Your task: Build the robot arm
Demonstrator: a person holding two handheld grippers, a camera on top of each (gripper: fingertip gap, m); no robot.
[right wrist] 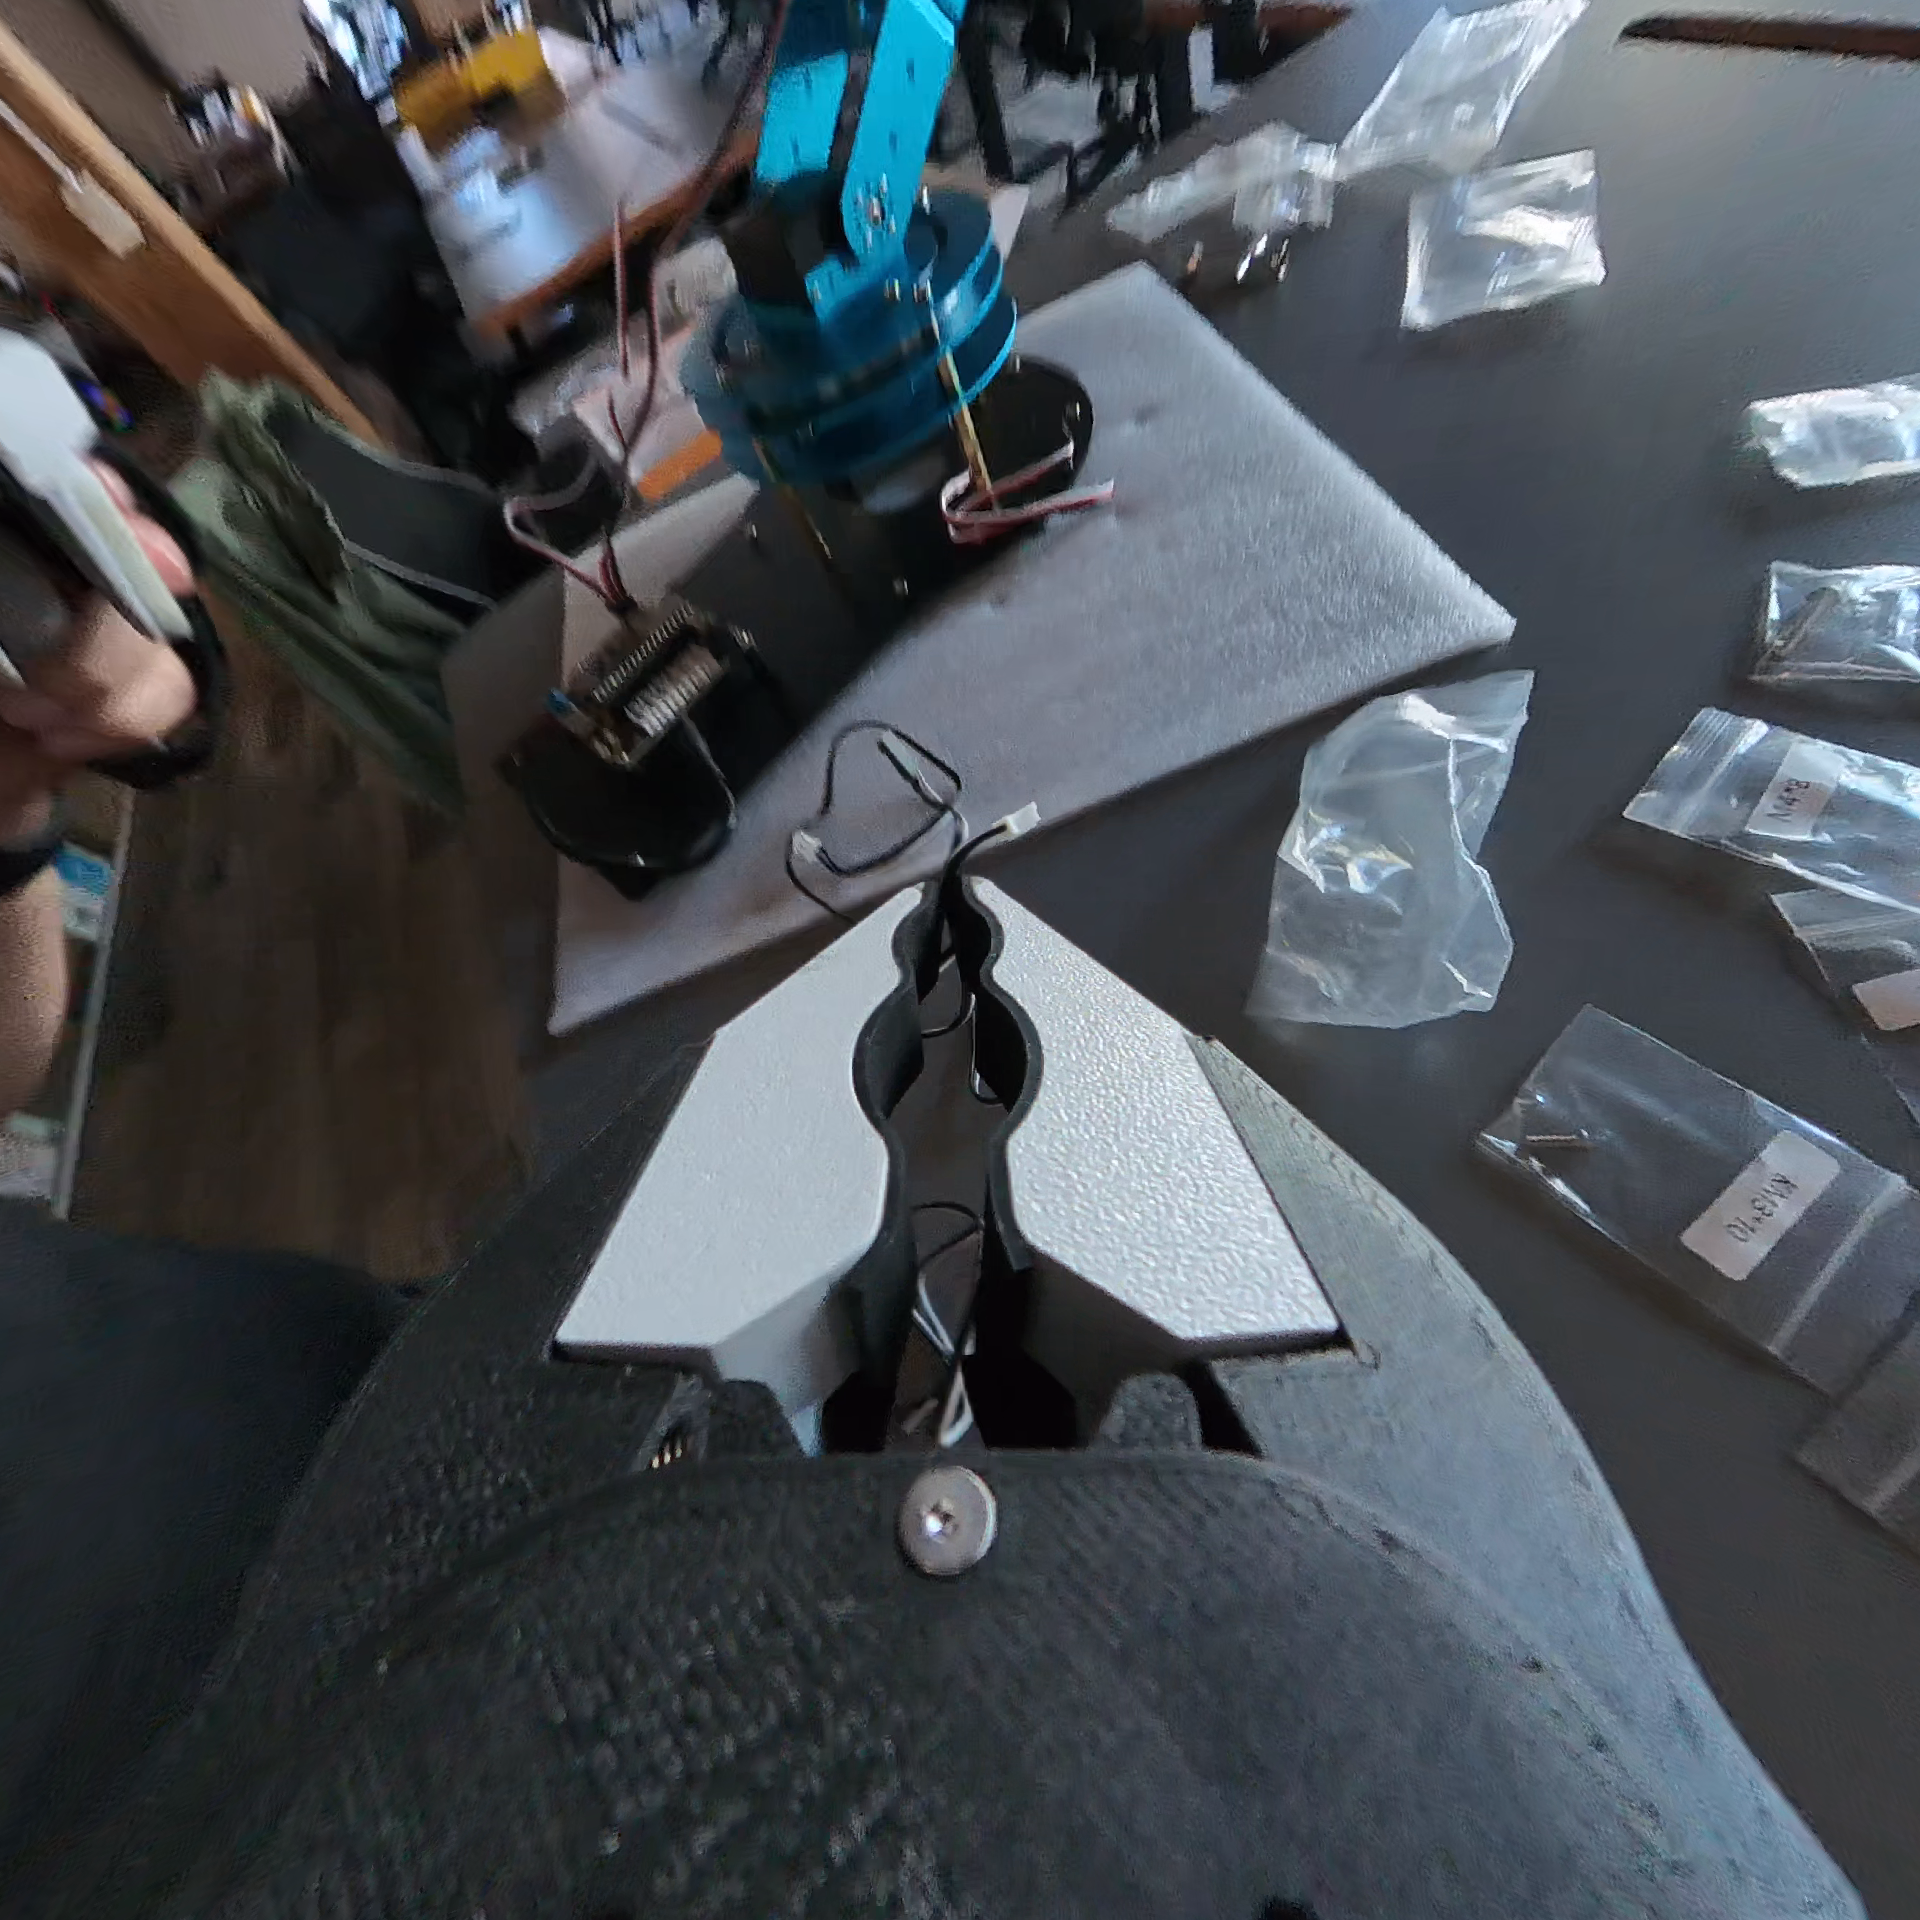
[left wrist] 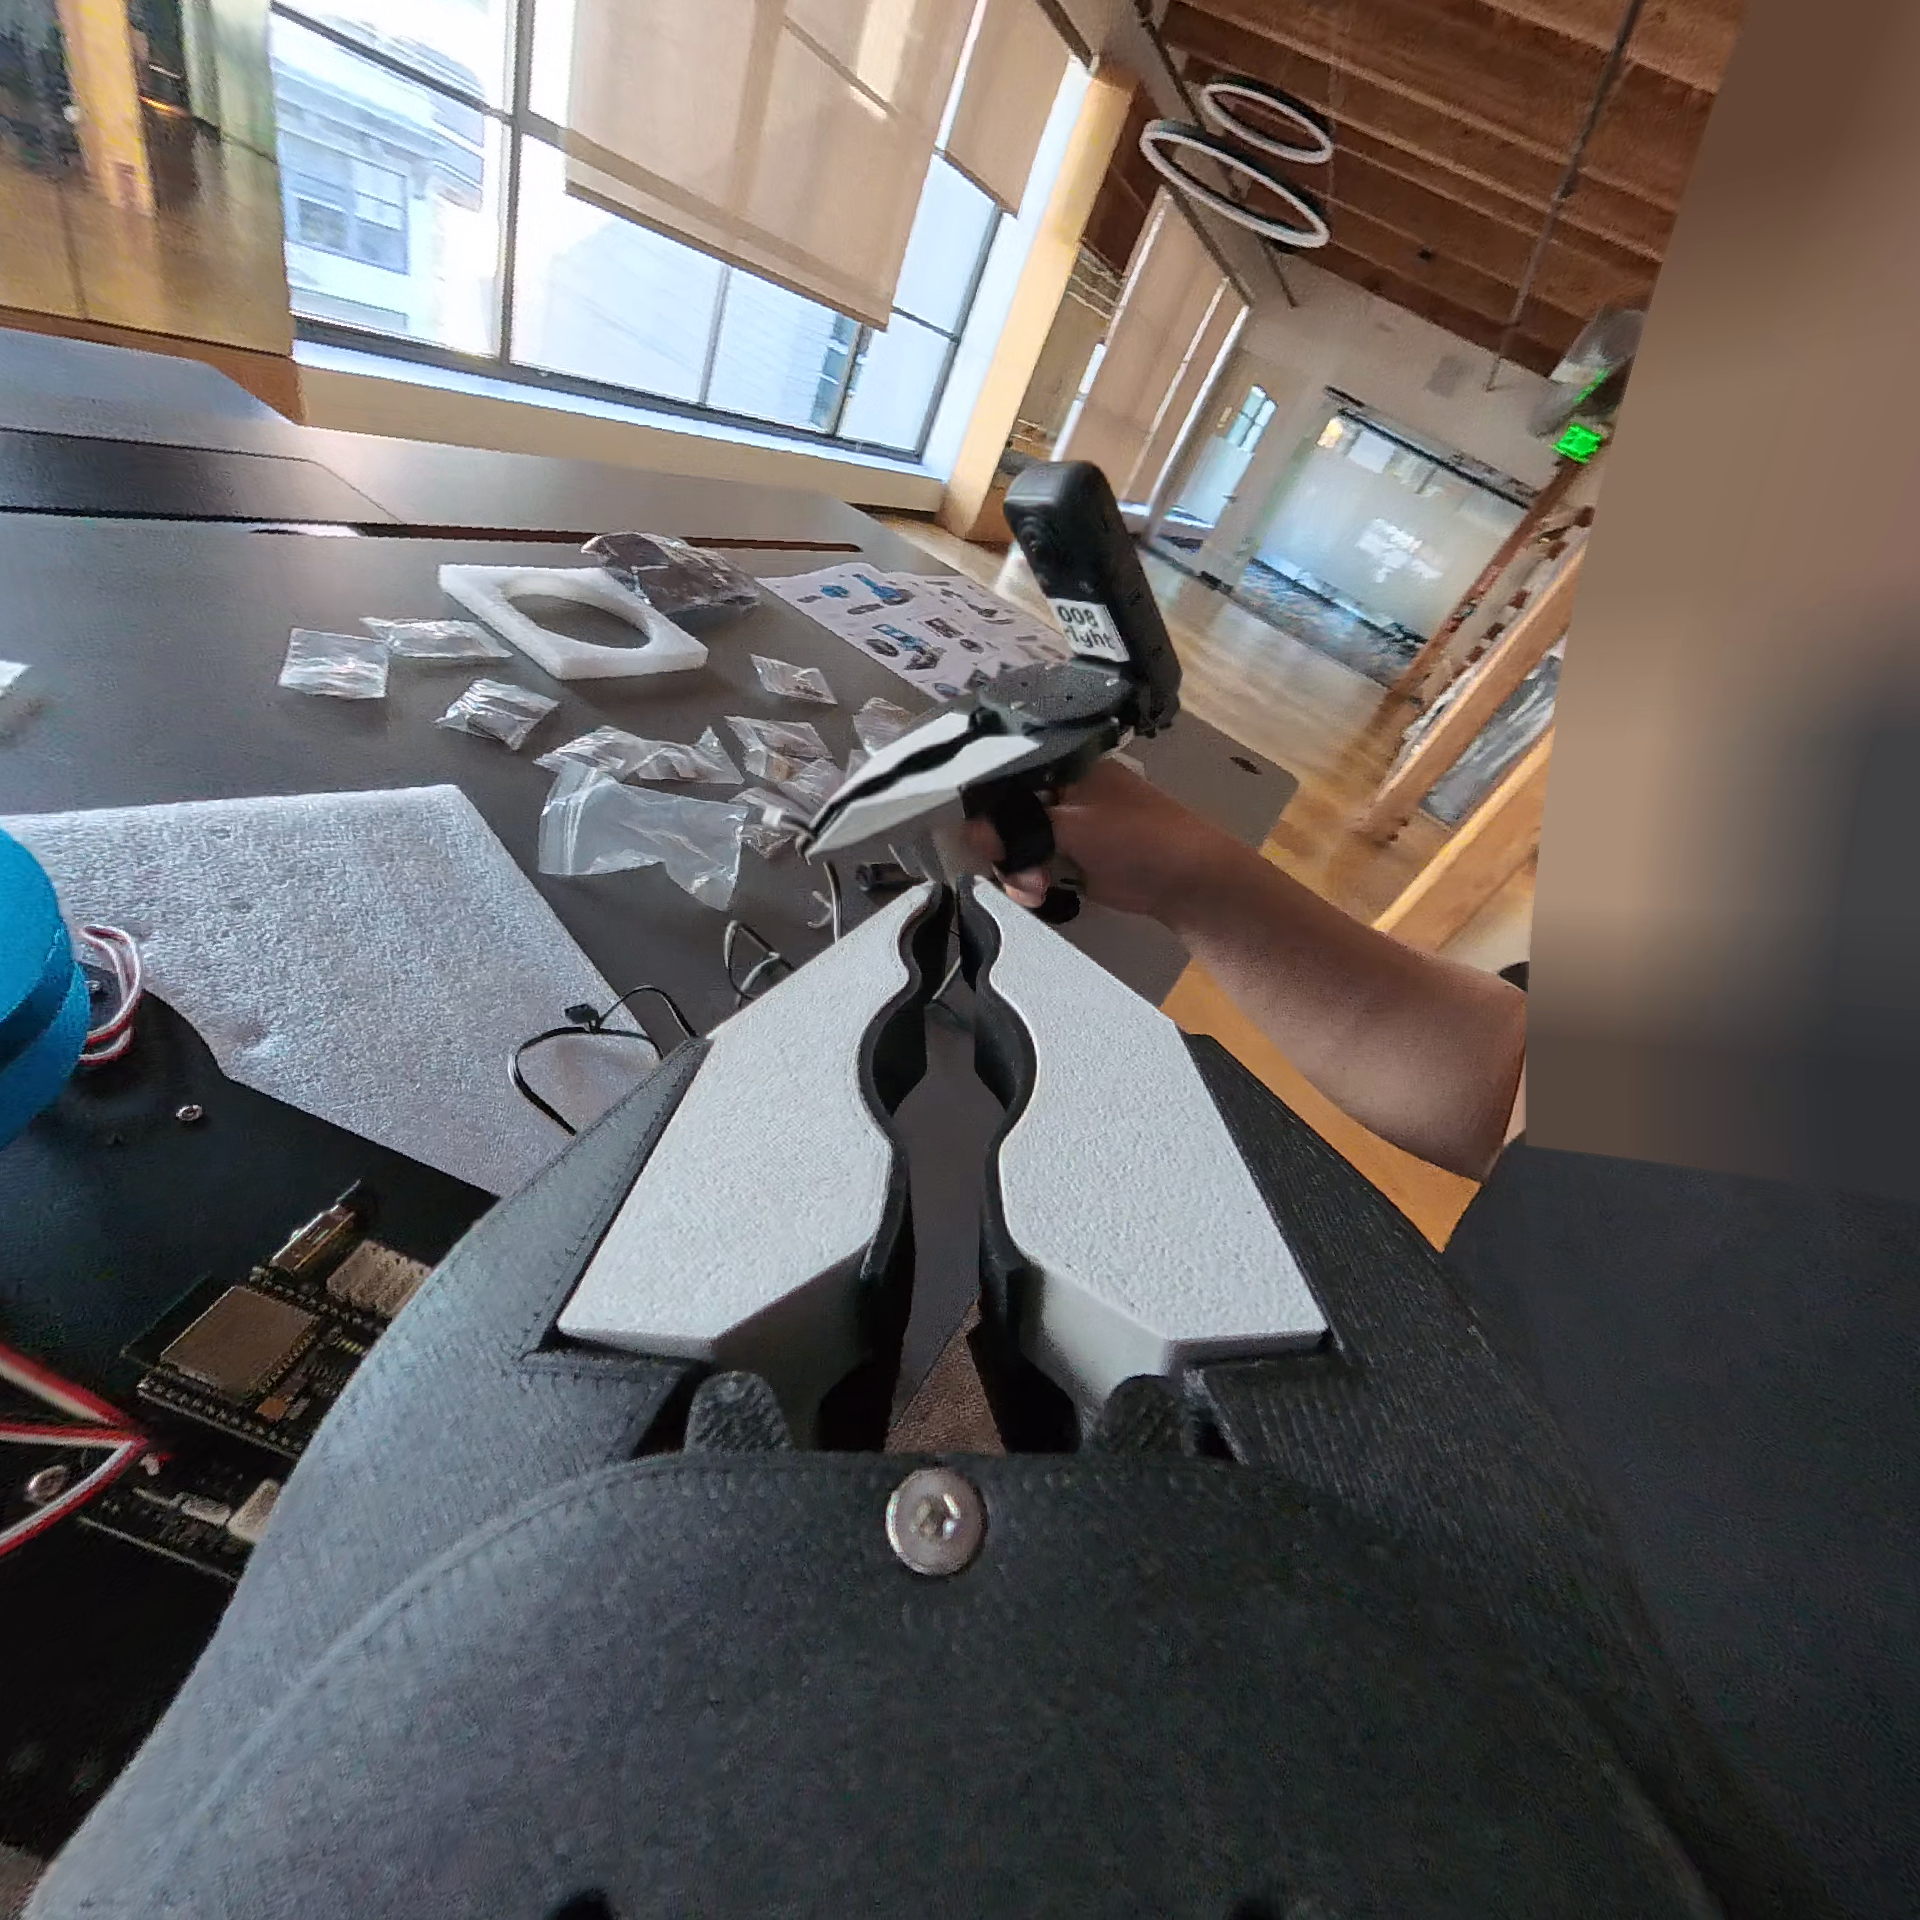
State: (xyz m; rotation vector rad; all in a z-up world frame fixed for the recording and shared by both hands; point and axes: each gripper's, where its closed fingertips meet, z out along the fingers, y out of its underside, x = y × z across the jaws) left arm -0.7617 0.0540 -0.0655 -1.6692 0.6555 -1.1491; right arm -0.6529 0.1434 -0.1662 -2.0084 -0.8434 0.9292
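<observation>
Across the left wrist view, the left gripper (left wrist: 954, 899) hangs above the black table (left wrist: 208, 603) with its textured grey fingers (left wrist: 810, 1122) nearly together at the tips; whether anything is pinched there cannot be told, since a thin black wire (left wrist: 582, 1029) runs close beneath them. Just beyond, the right gripper (left wrist: 816, 836) is held in a bare hand (left wrist: 1081, 842), its white-and-black fingers pointing left and slightly down toward a crumpled clear bag (left wrist: 634, 831). Small clear zip bags (left wrist: 488, 712) lie scattered farther off, beside a white foam frame (left wrist: 582, 618) with a round cut-out and a printed sheet (left wrist: 914, 623). A grey foam sheet (left wrist: 312, 935) with a grainy surface lies to the left, under a dark base plate carrying a circuit board (left wrist: 249, 1351). From the right wrist view, the right gripper (right wrist: 951, 894) is clenched on the thin black wire (right wrist: 883, 800), which passes lengthwise between the wavy black inner pads and loops forward past the tips, ending in small white connectors (right wrist: 1018, 821) over the edge of the grey foam sheet (right wrist: 1195, 623). On that sheet stands a blue metal robot arm (right wrist: 862, 312), upright on a round stacked base, with red-and-white leads (right wrist: 987, 509) trailing to the circuit board (right wrist: 644, 691). Labelled zip bags (right wrist: 1704, 1216) lie flat to the right, and the crumpled clear bag (right wrist: 1382, 862) sits just beside the fingers. At the left edge, blurred, the left gripper (right wrist: 62, 499) shows in a hand.
</observation>
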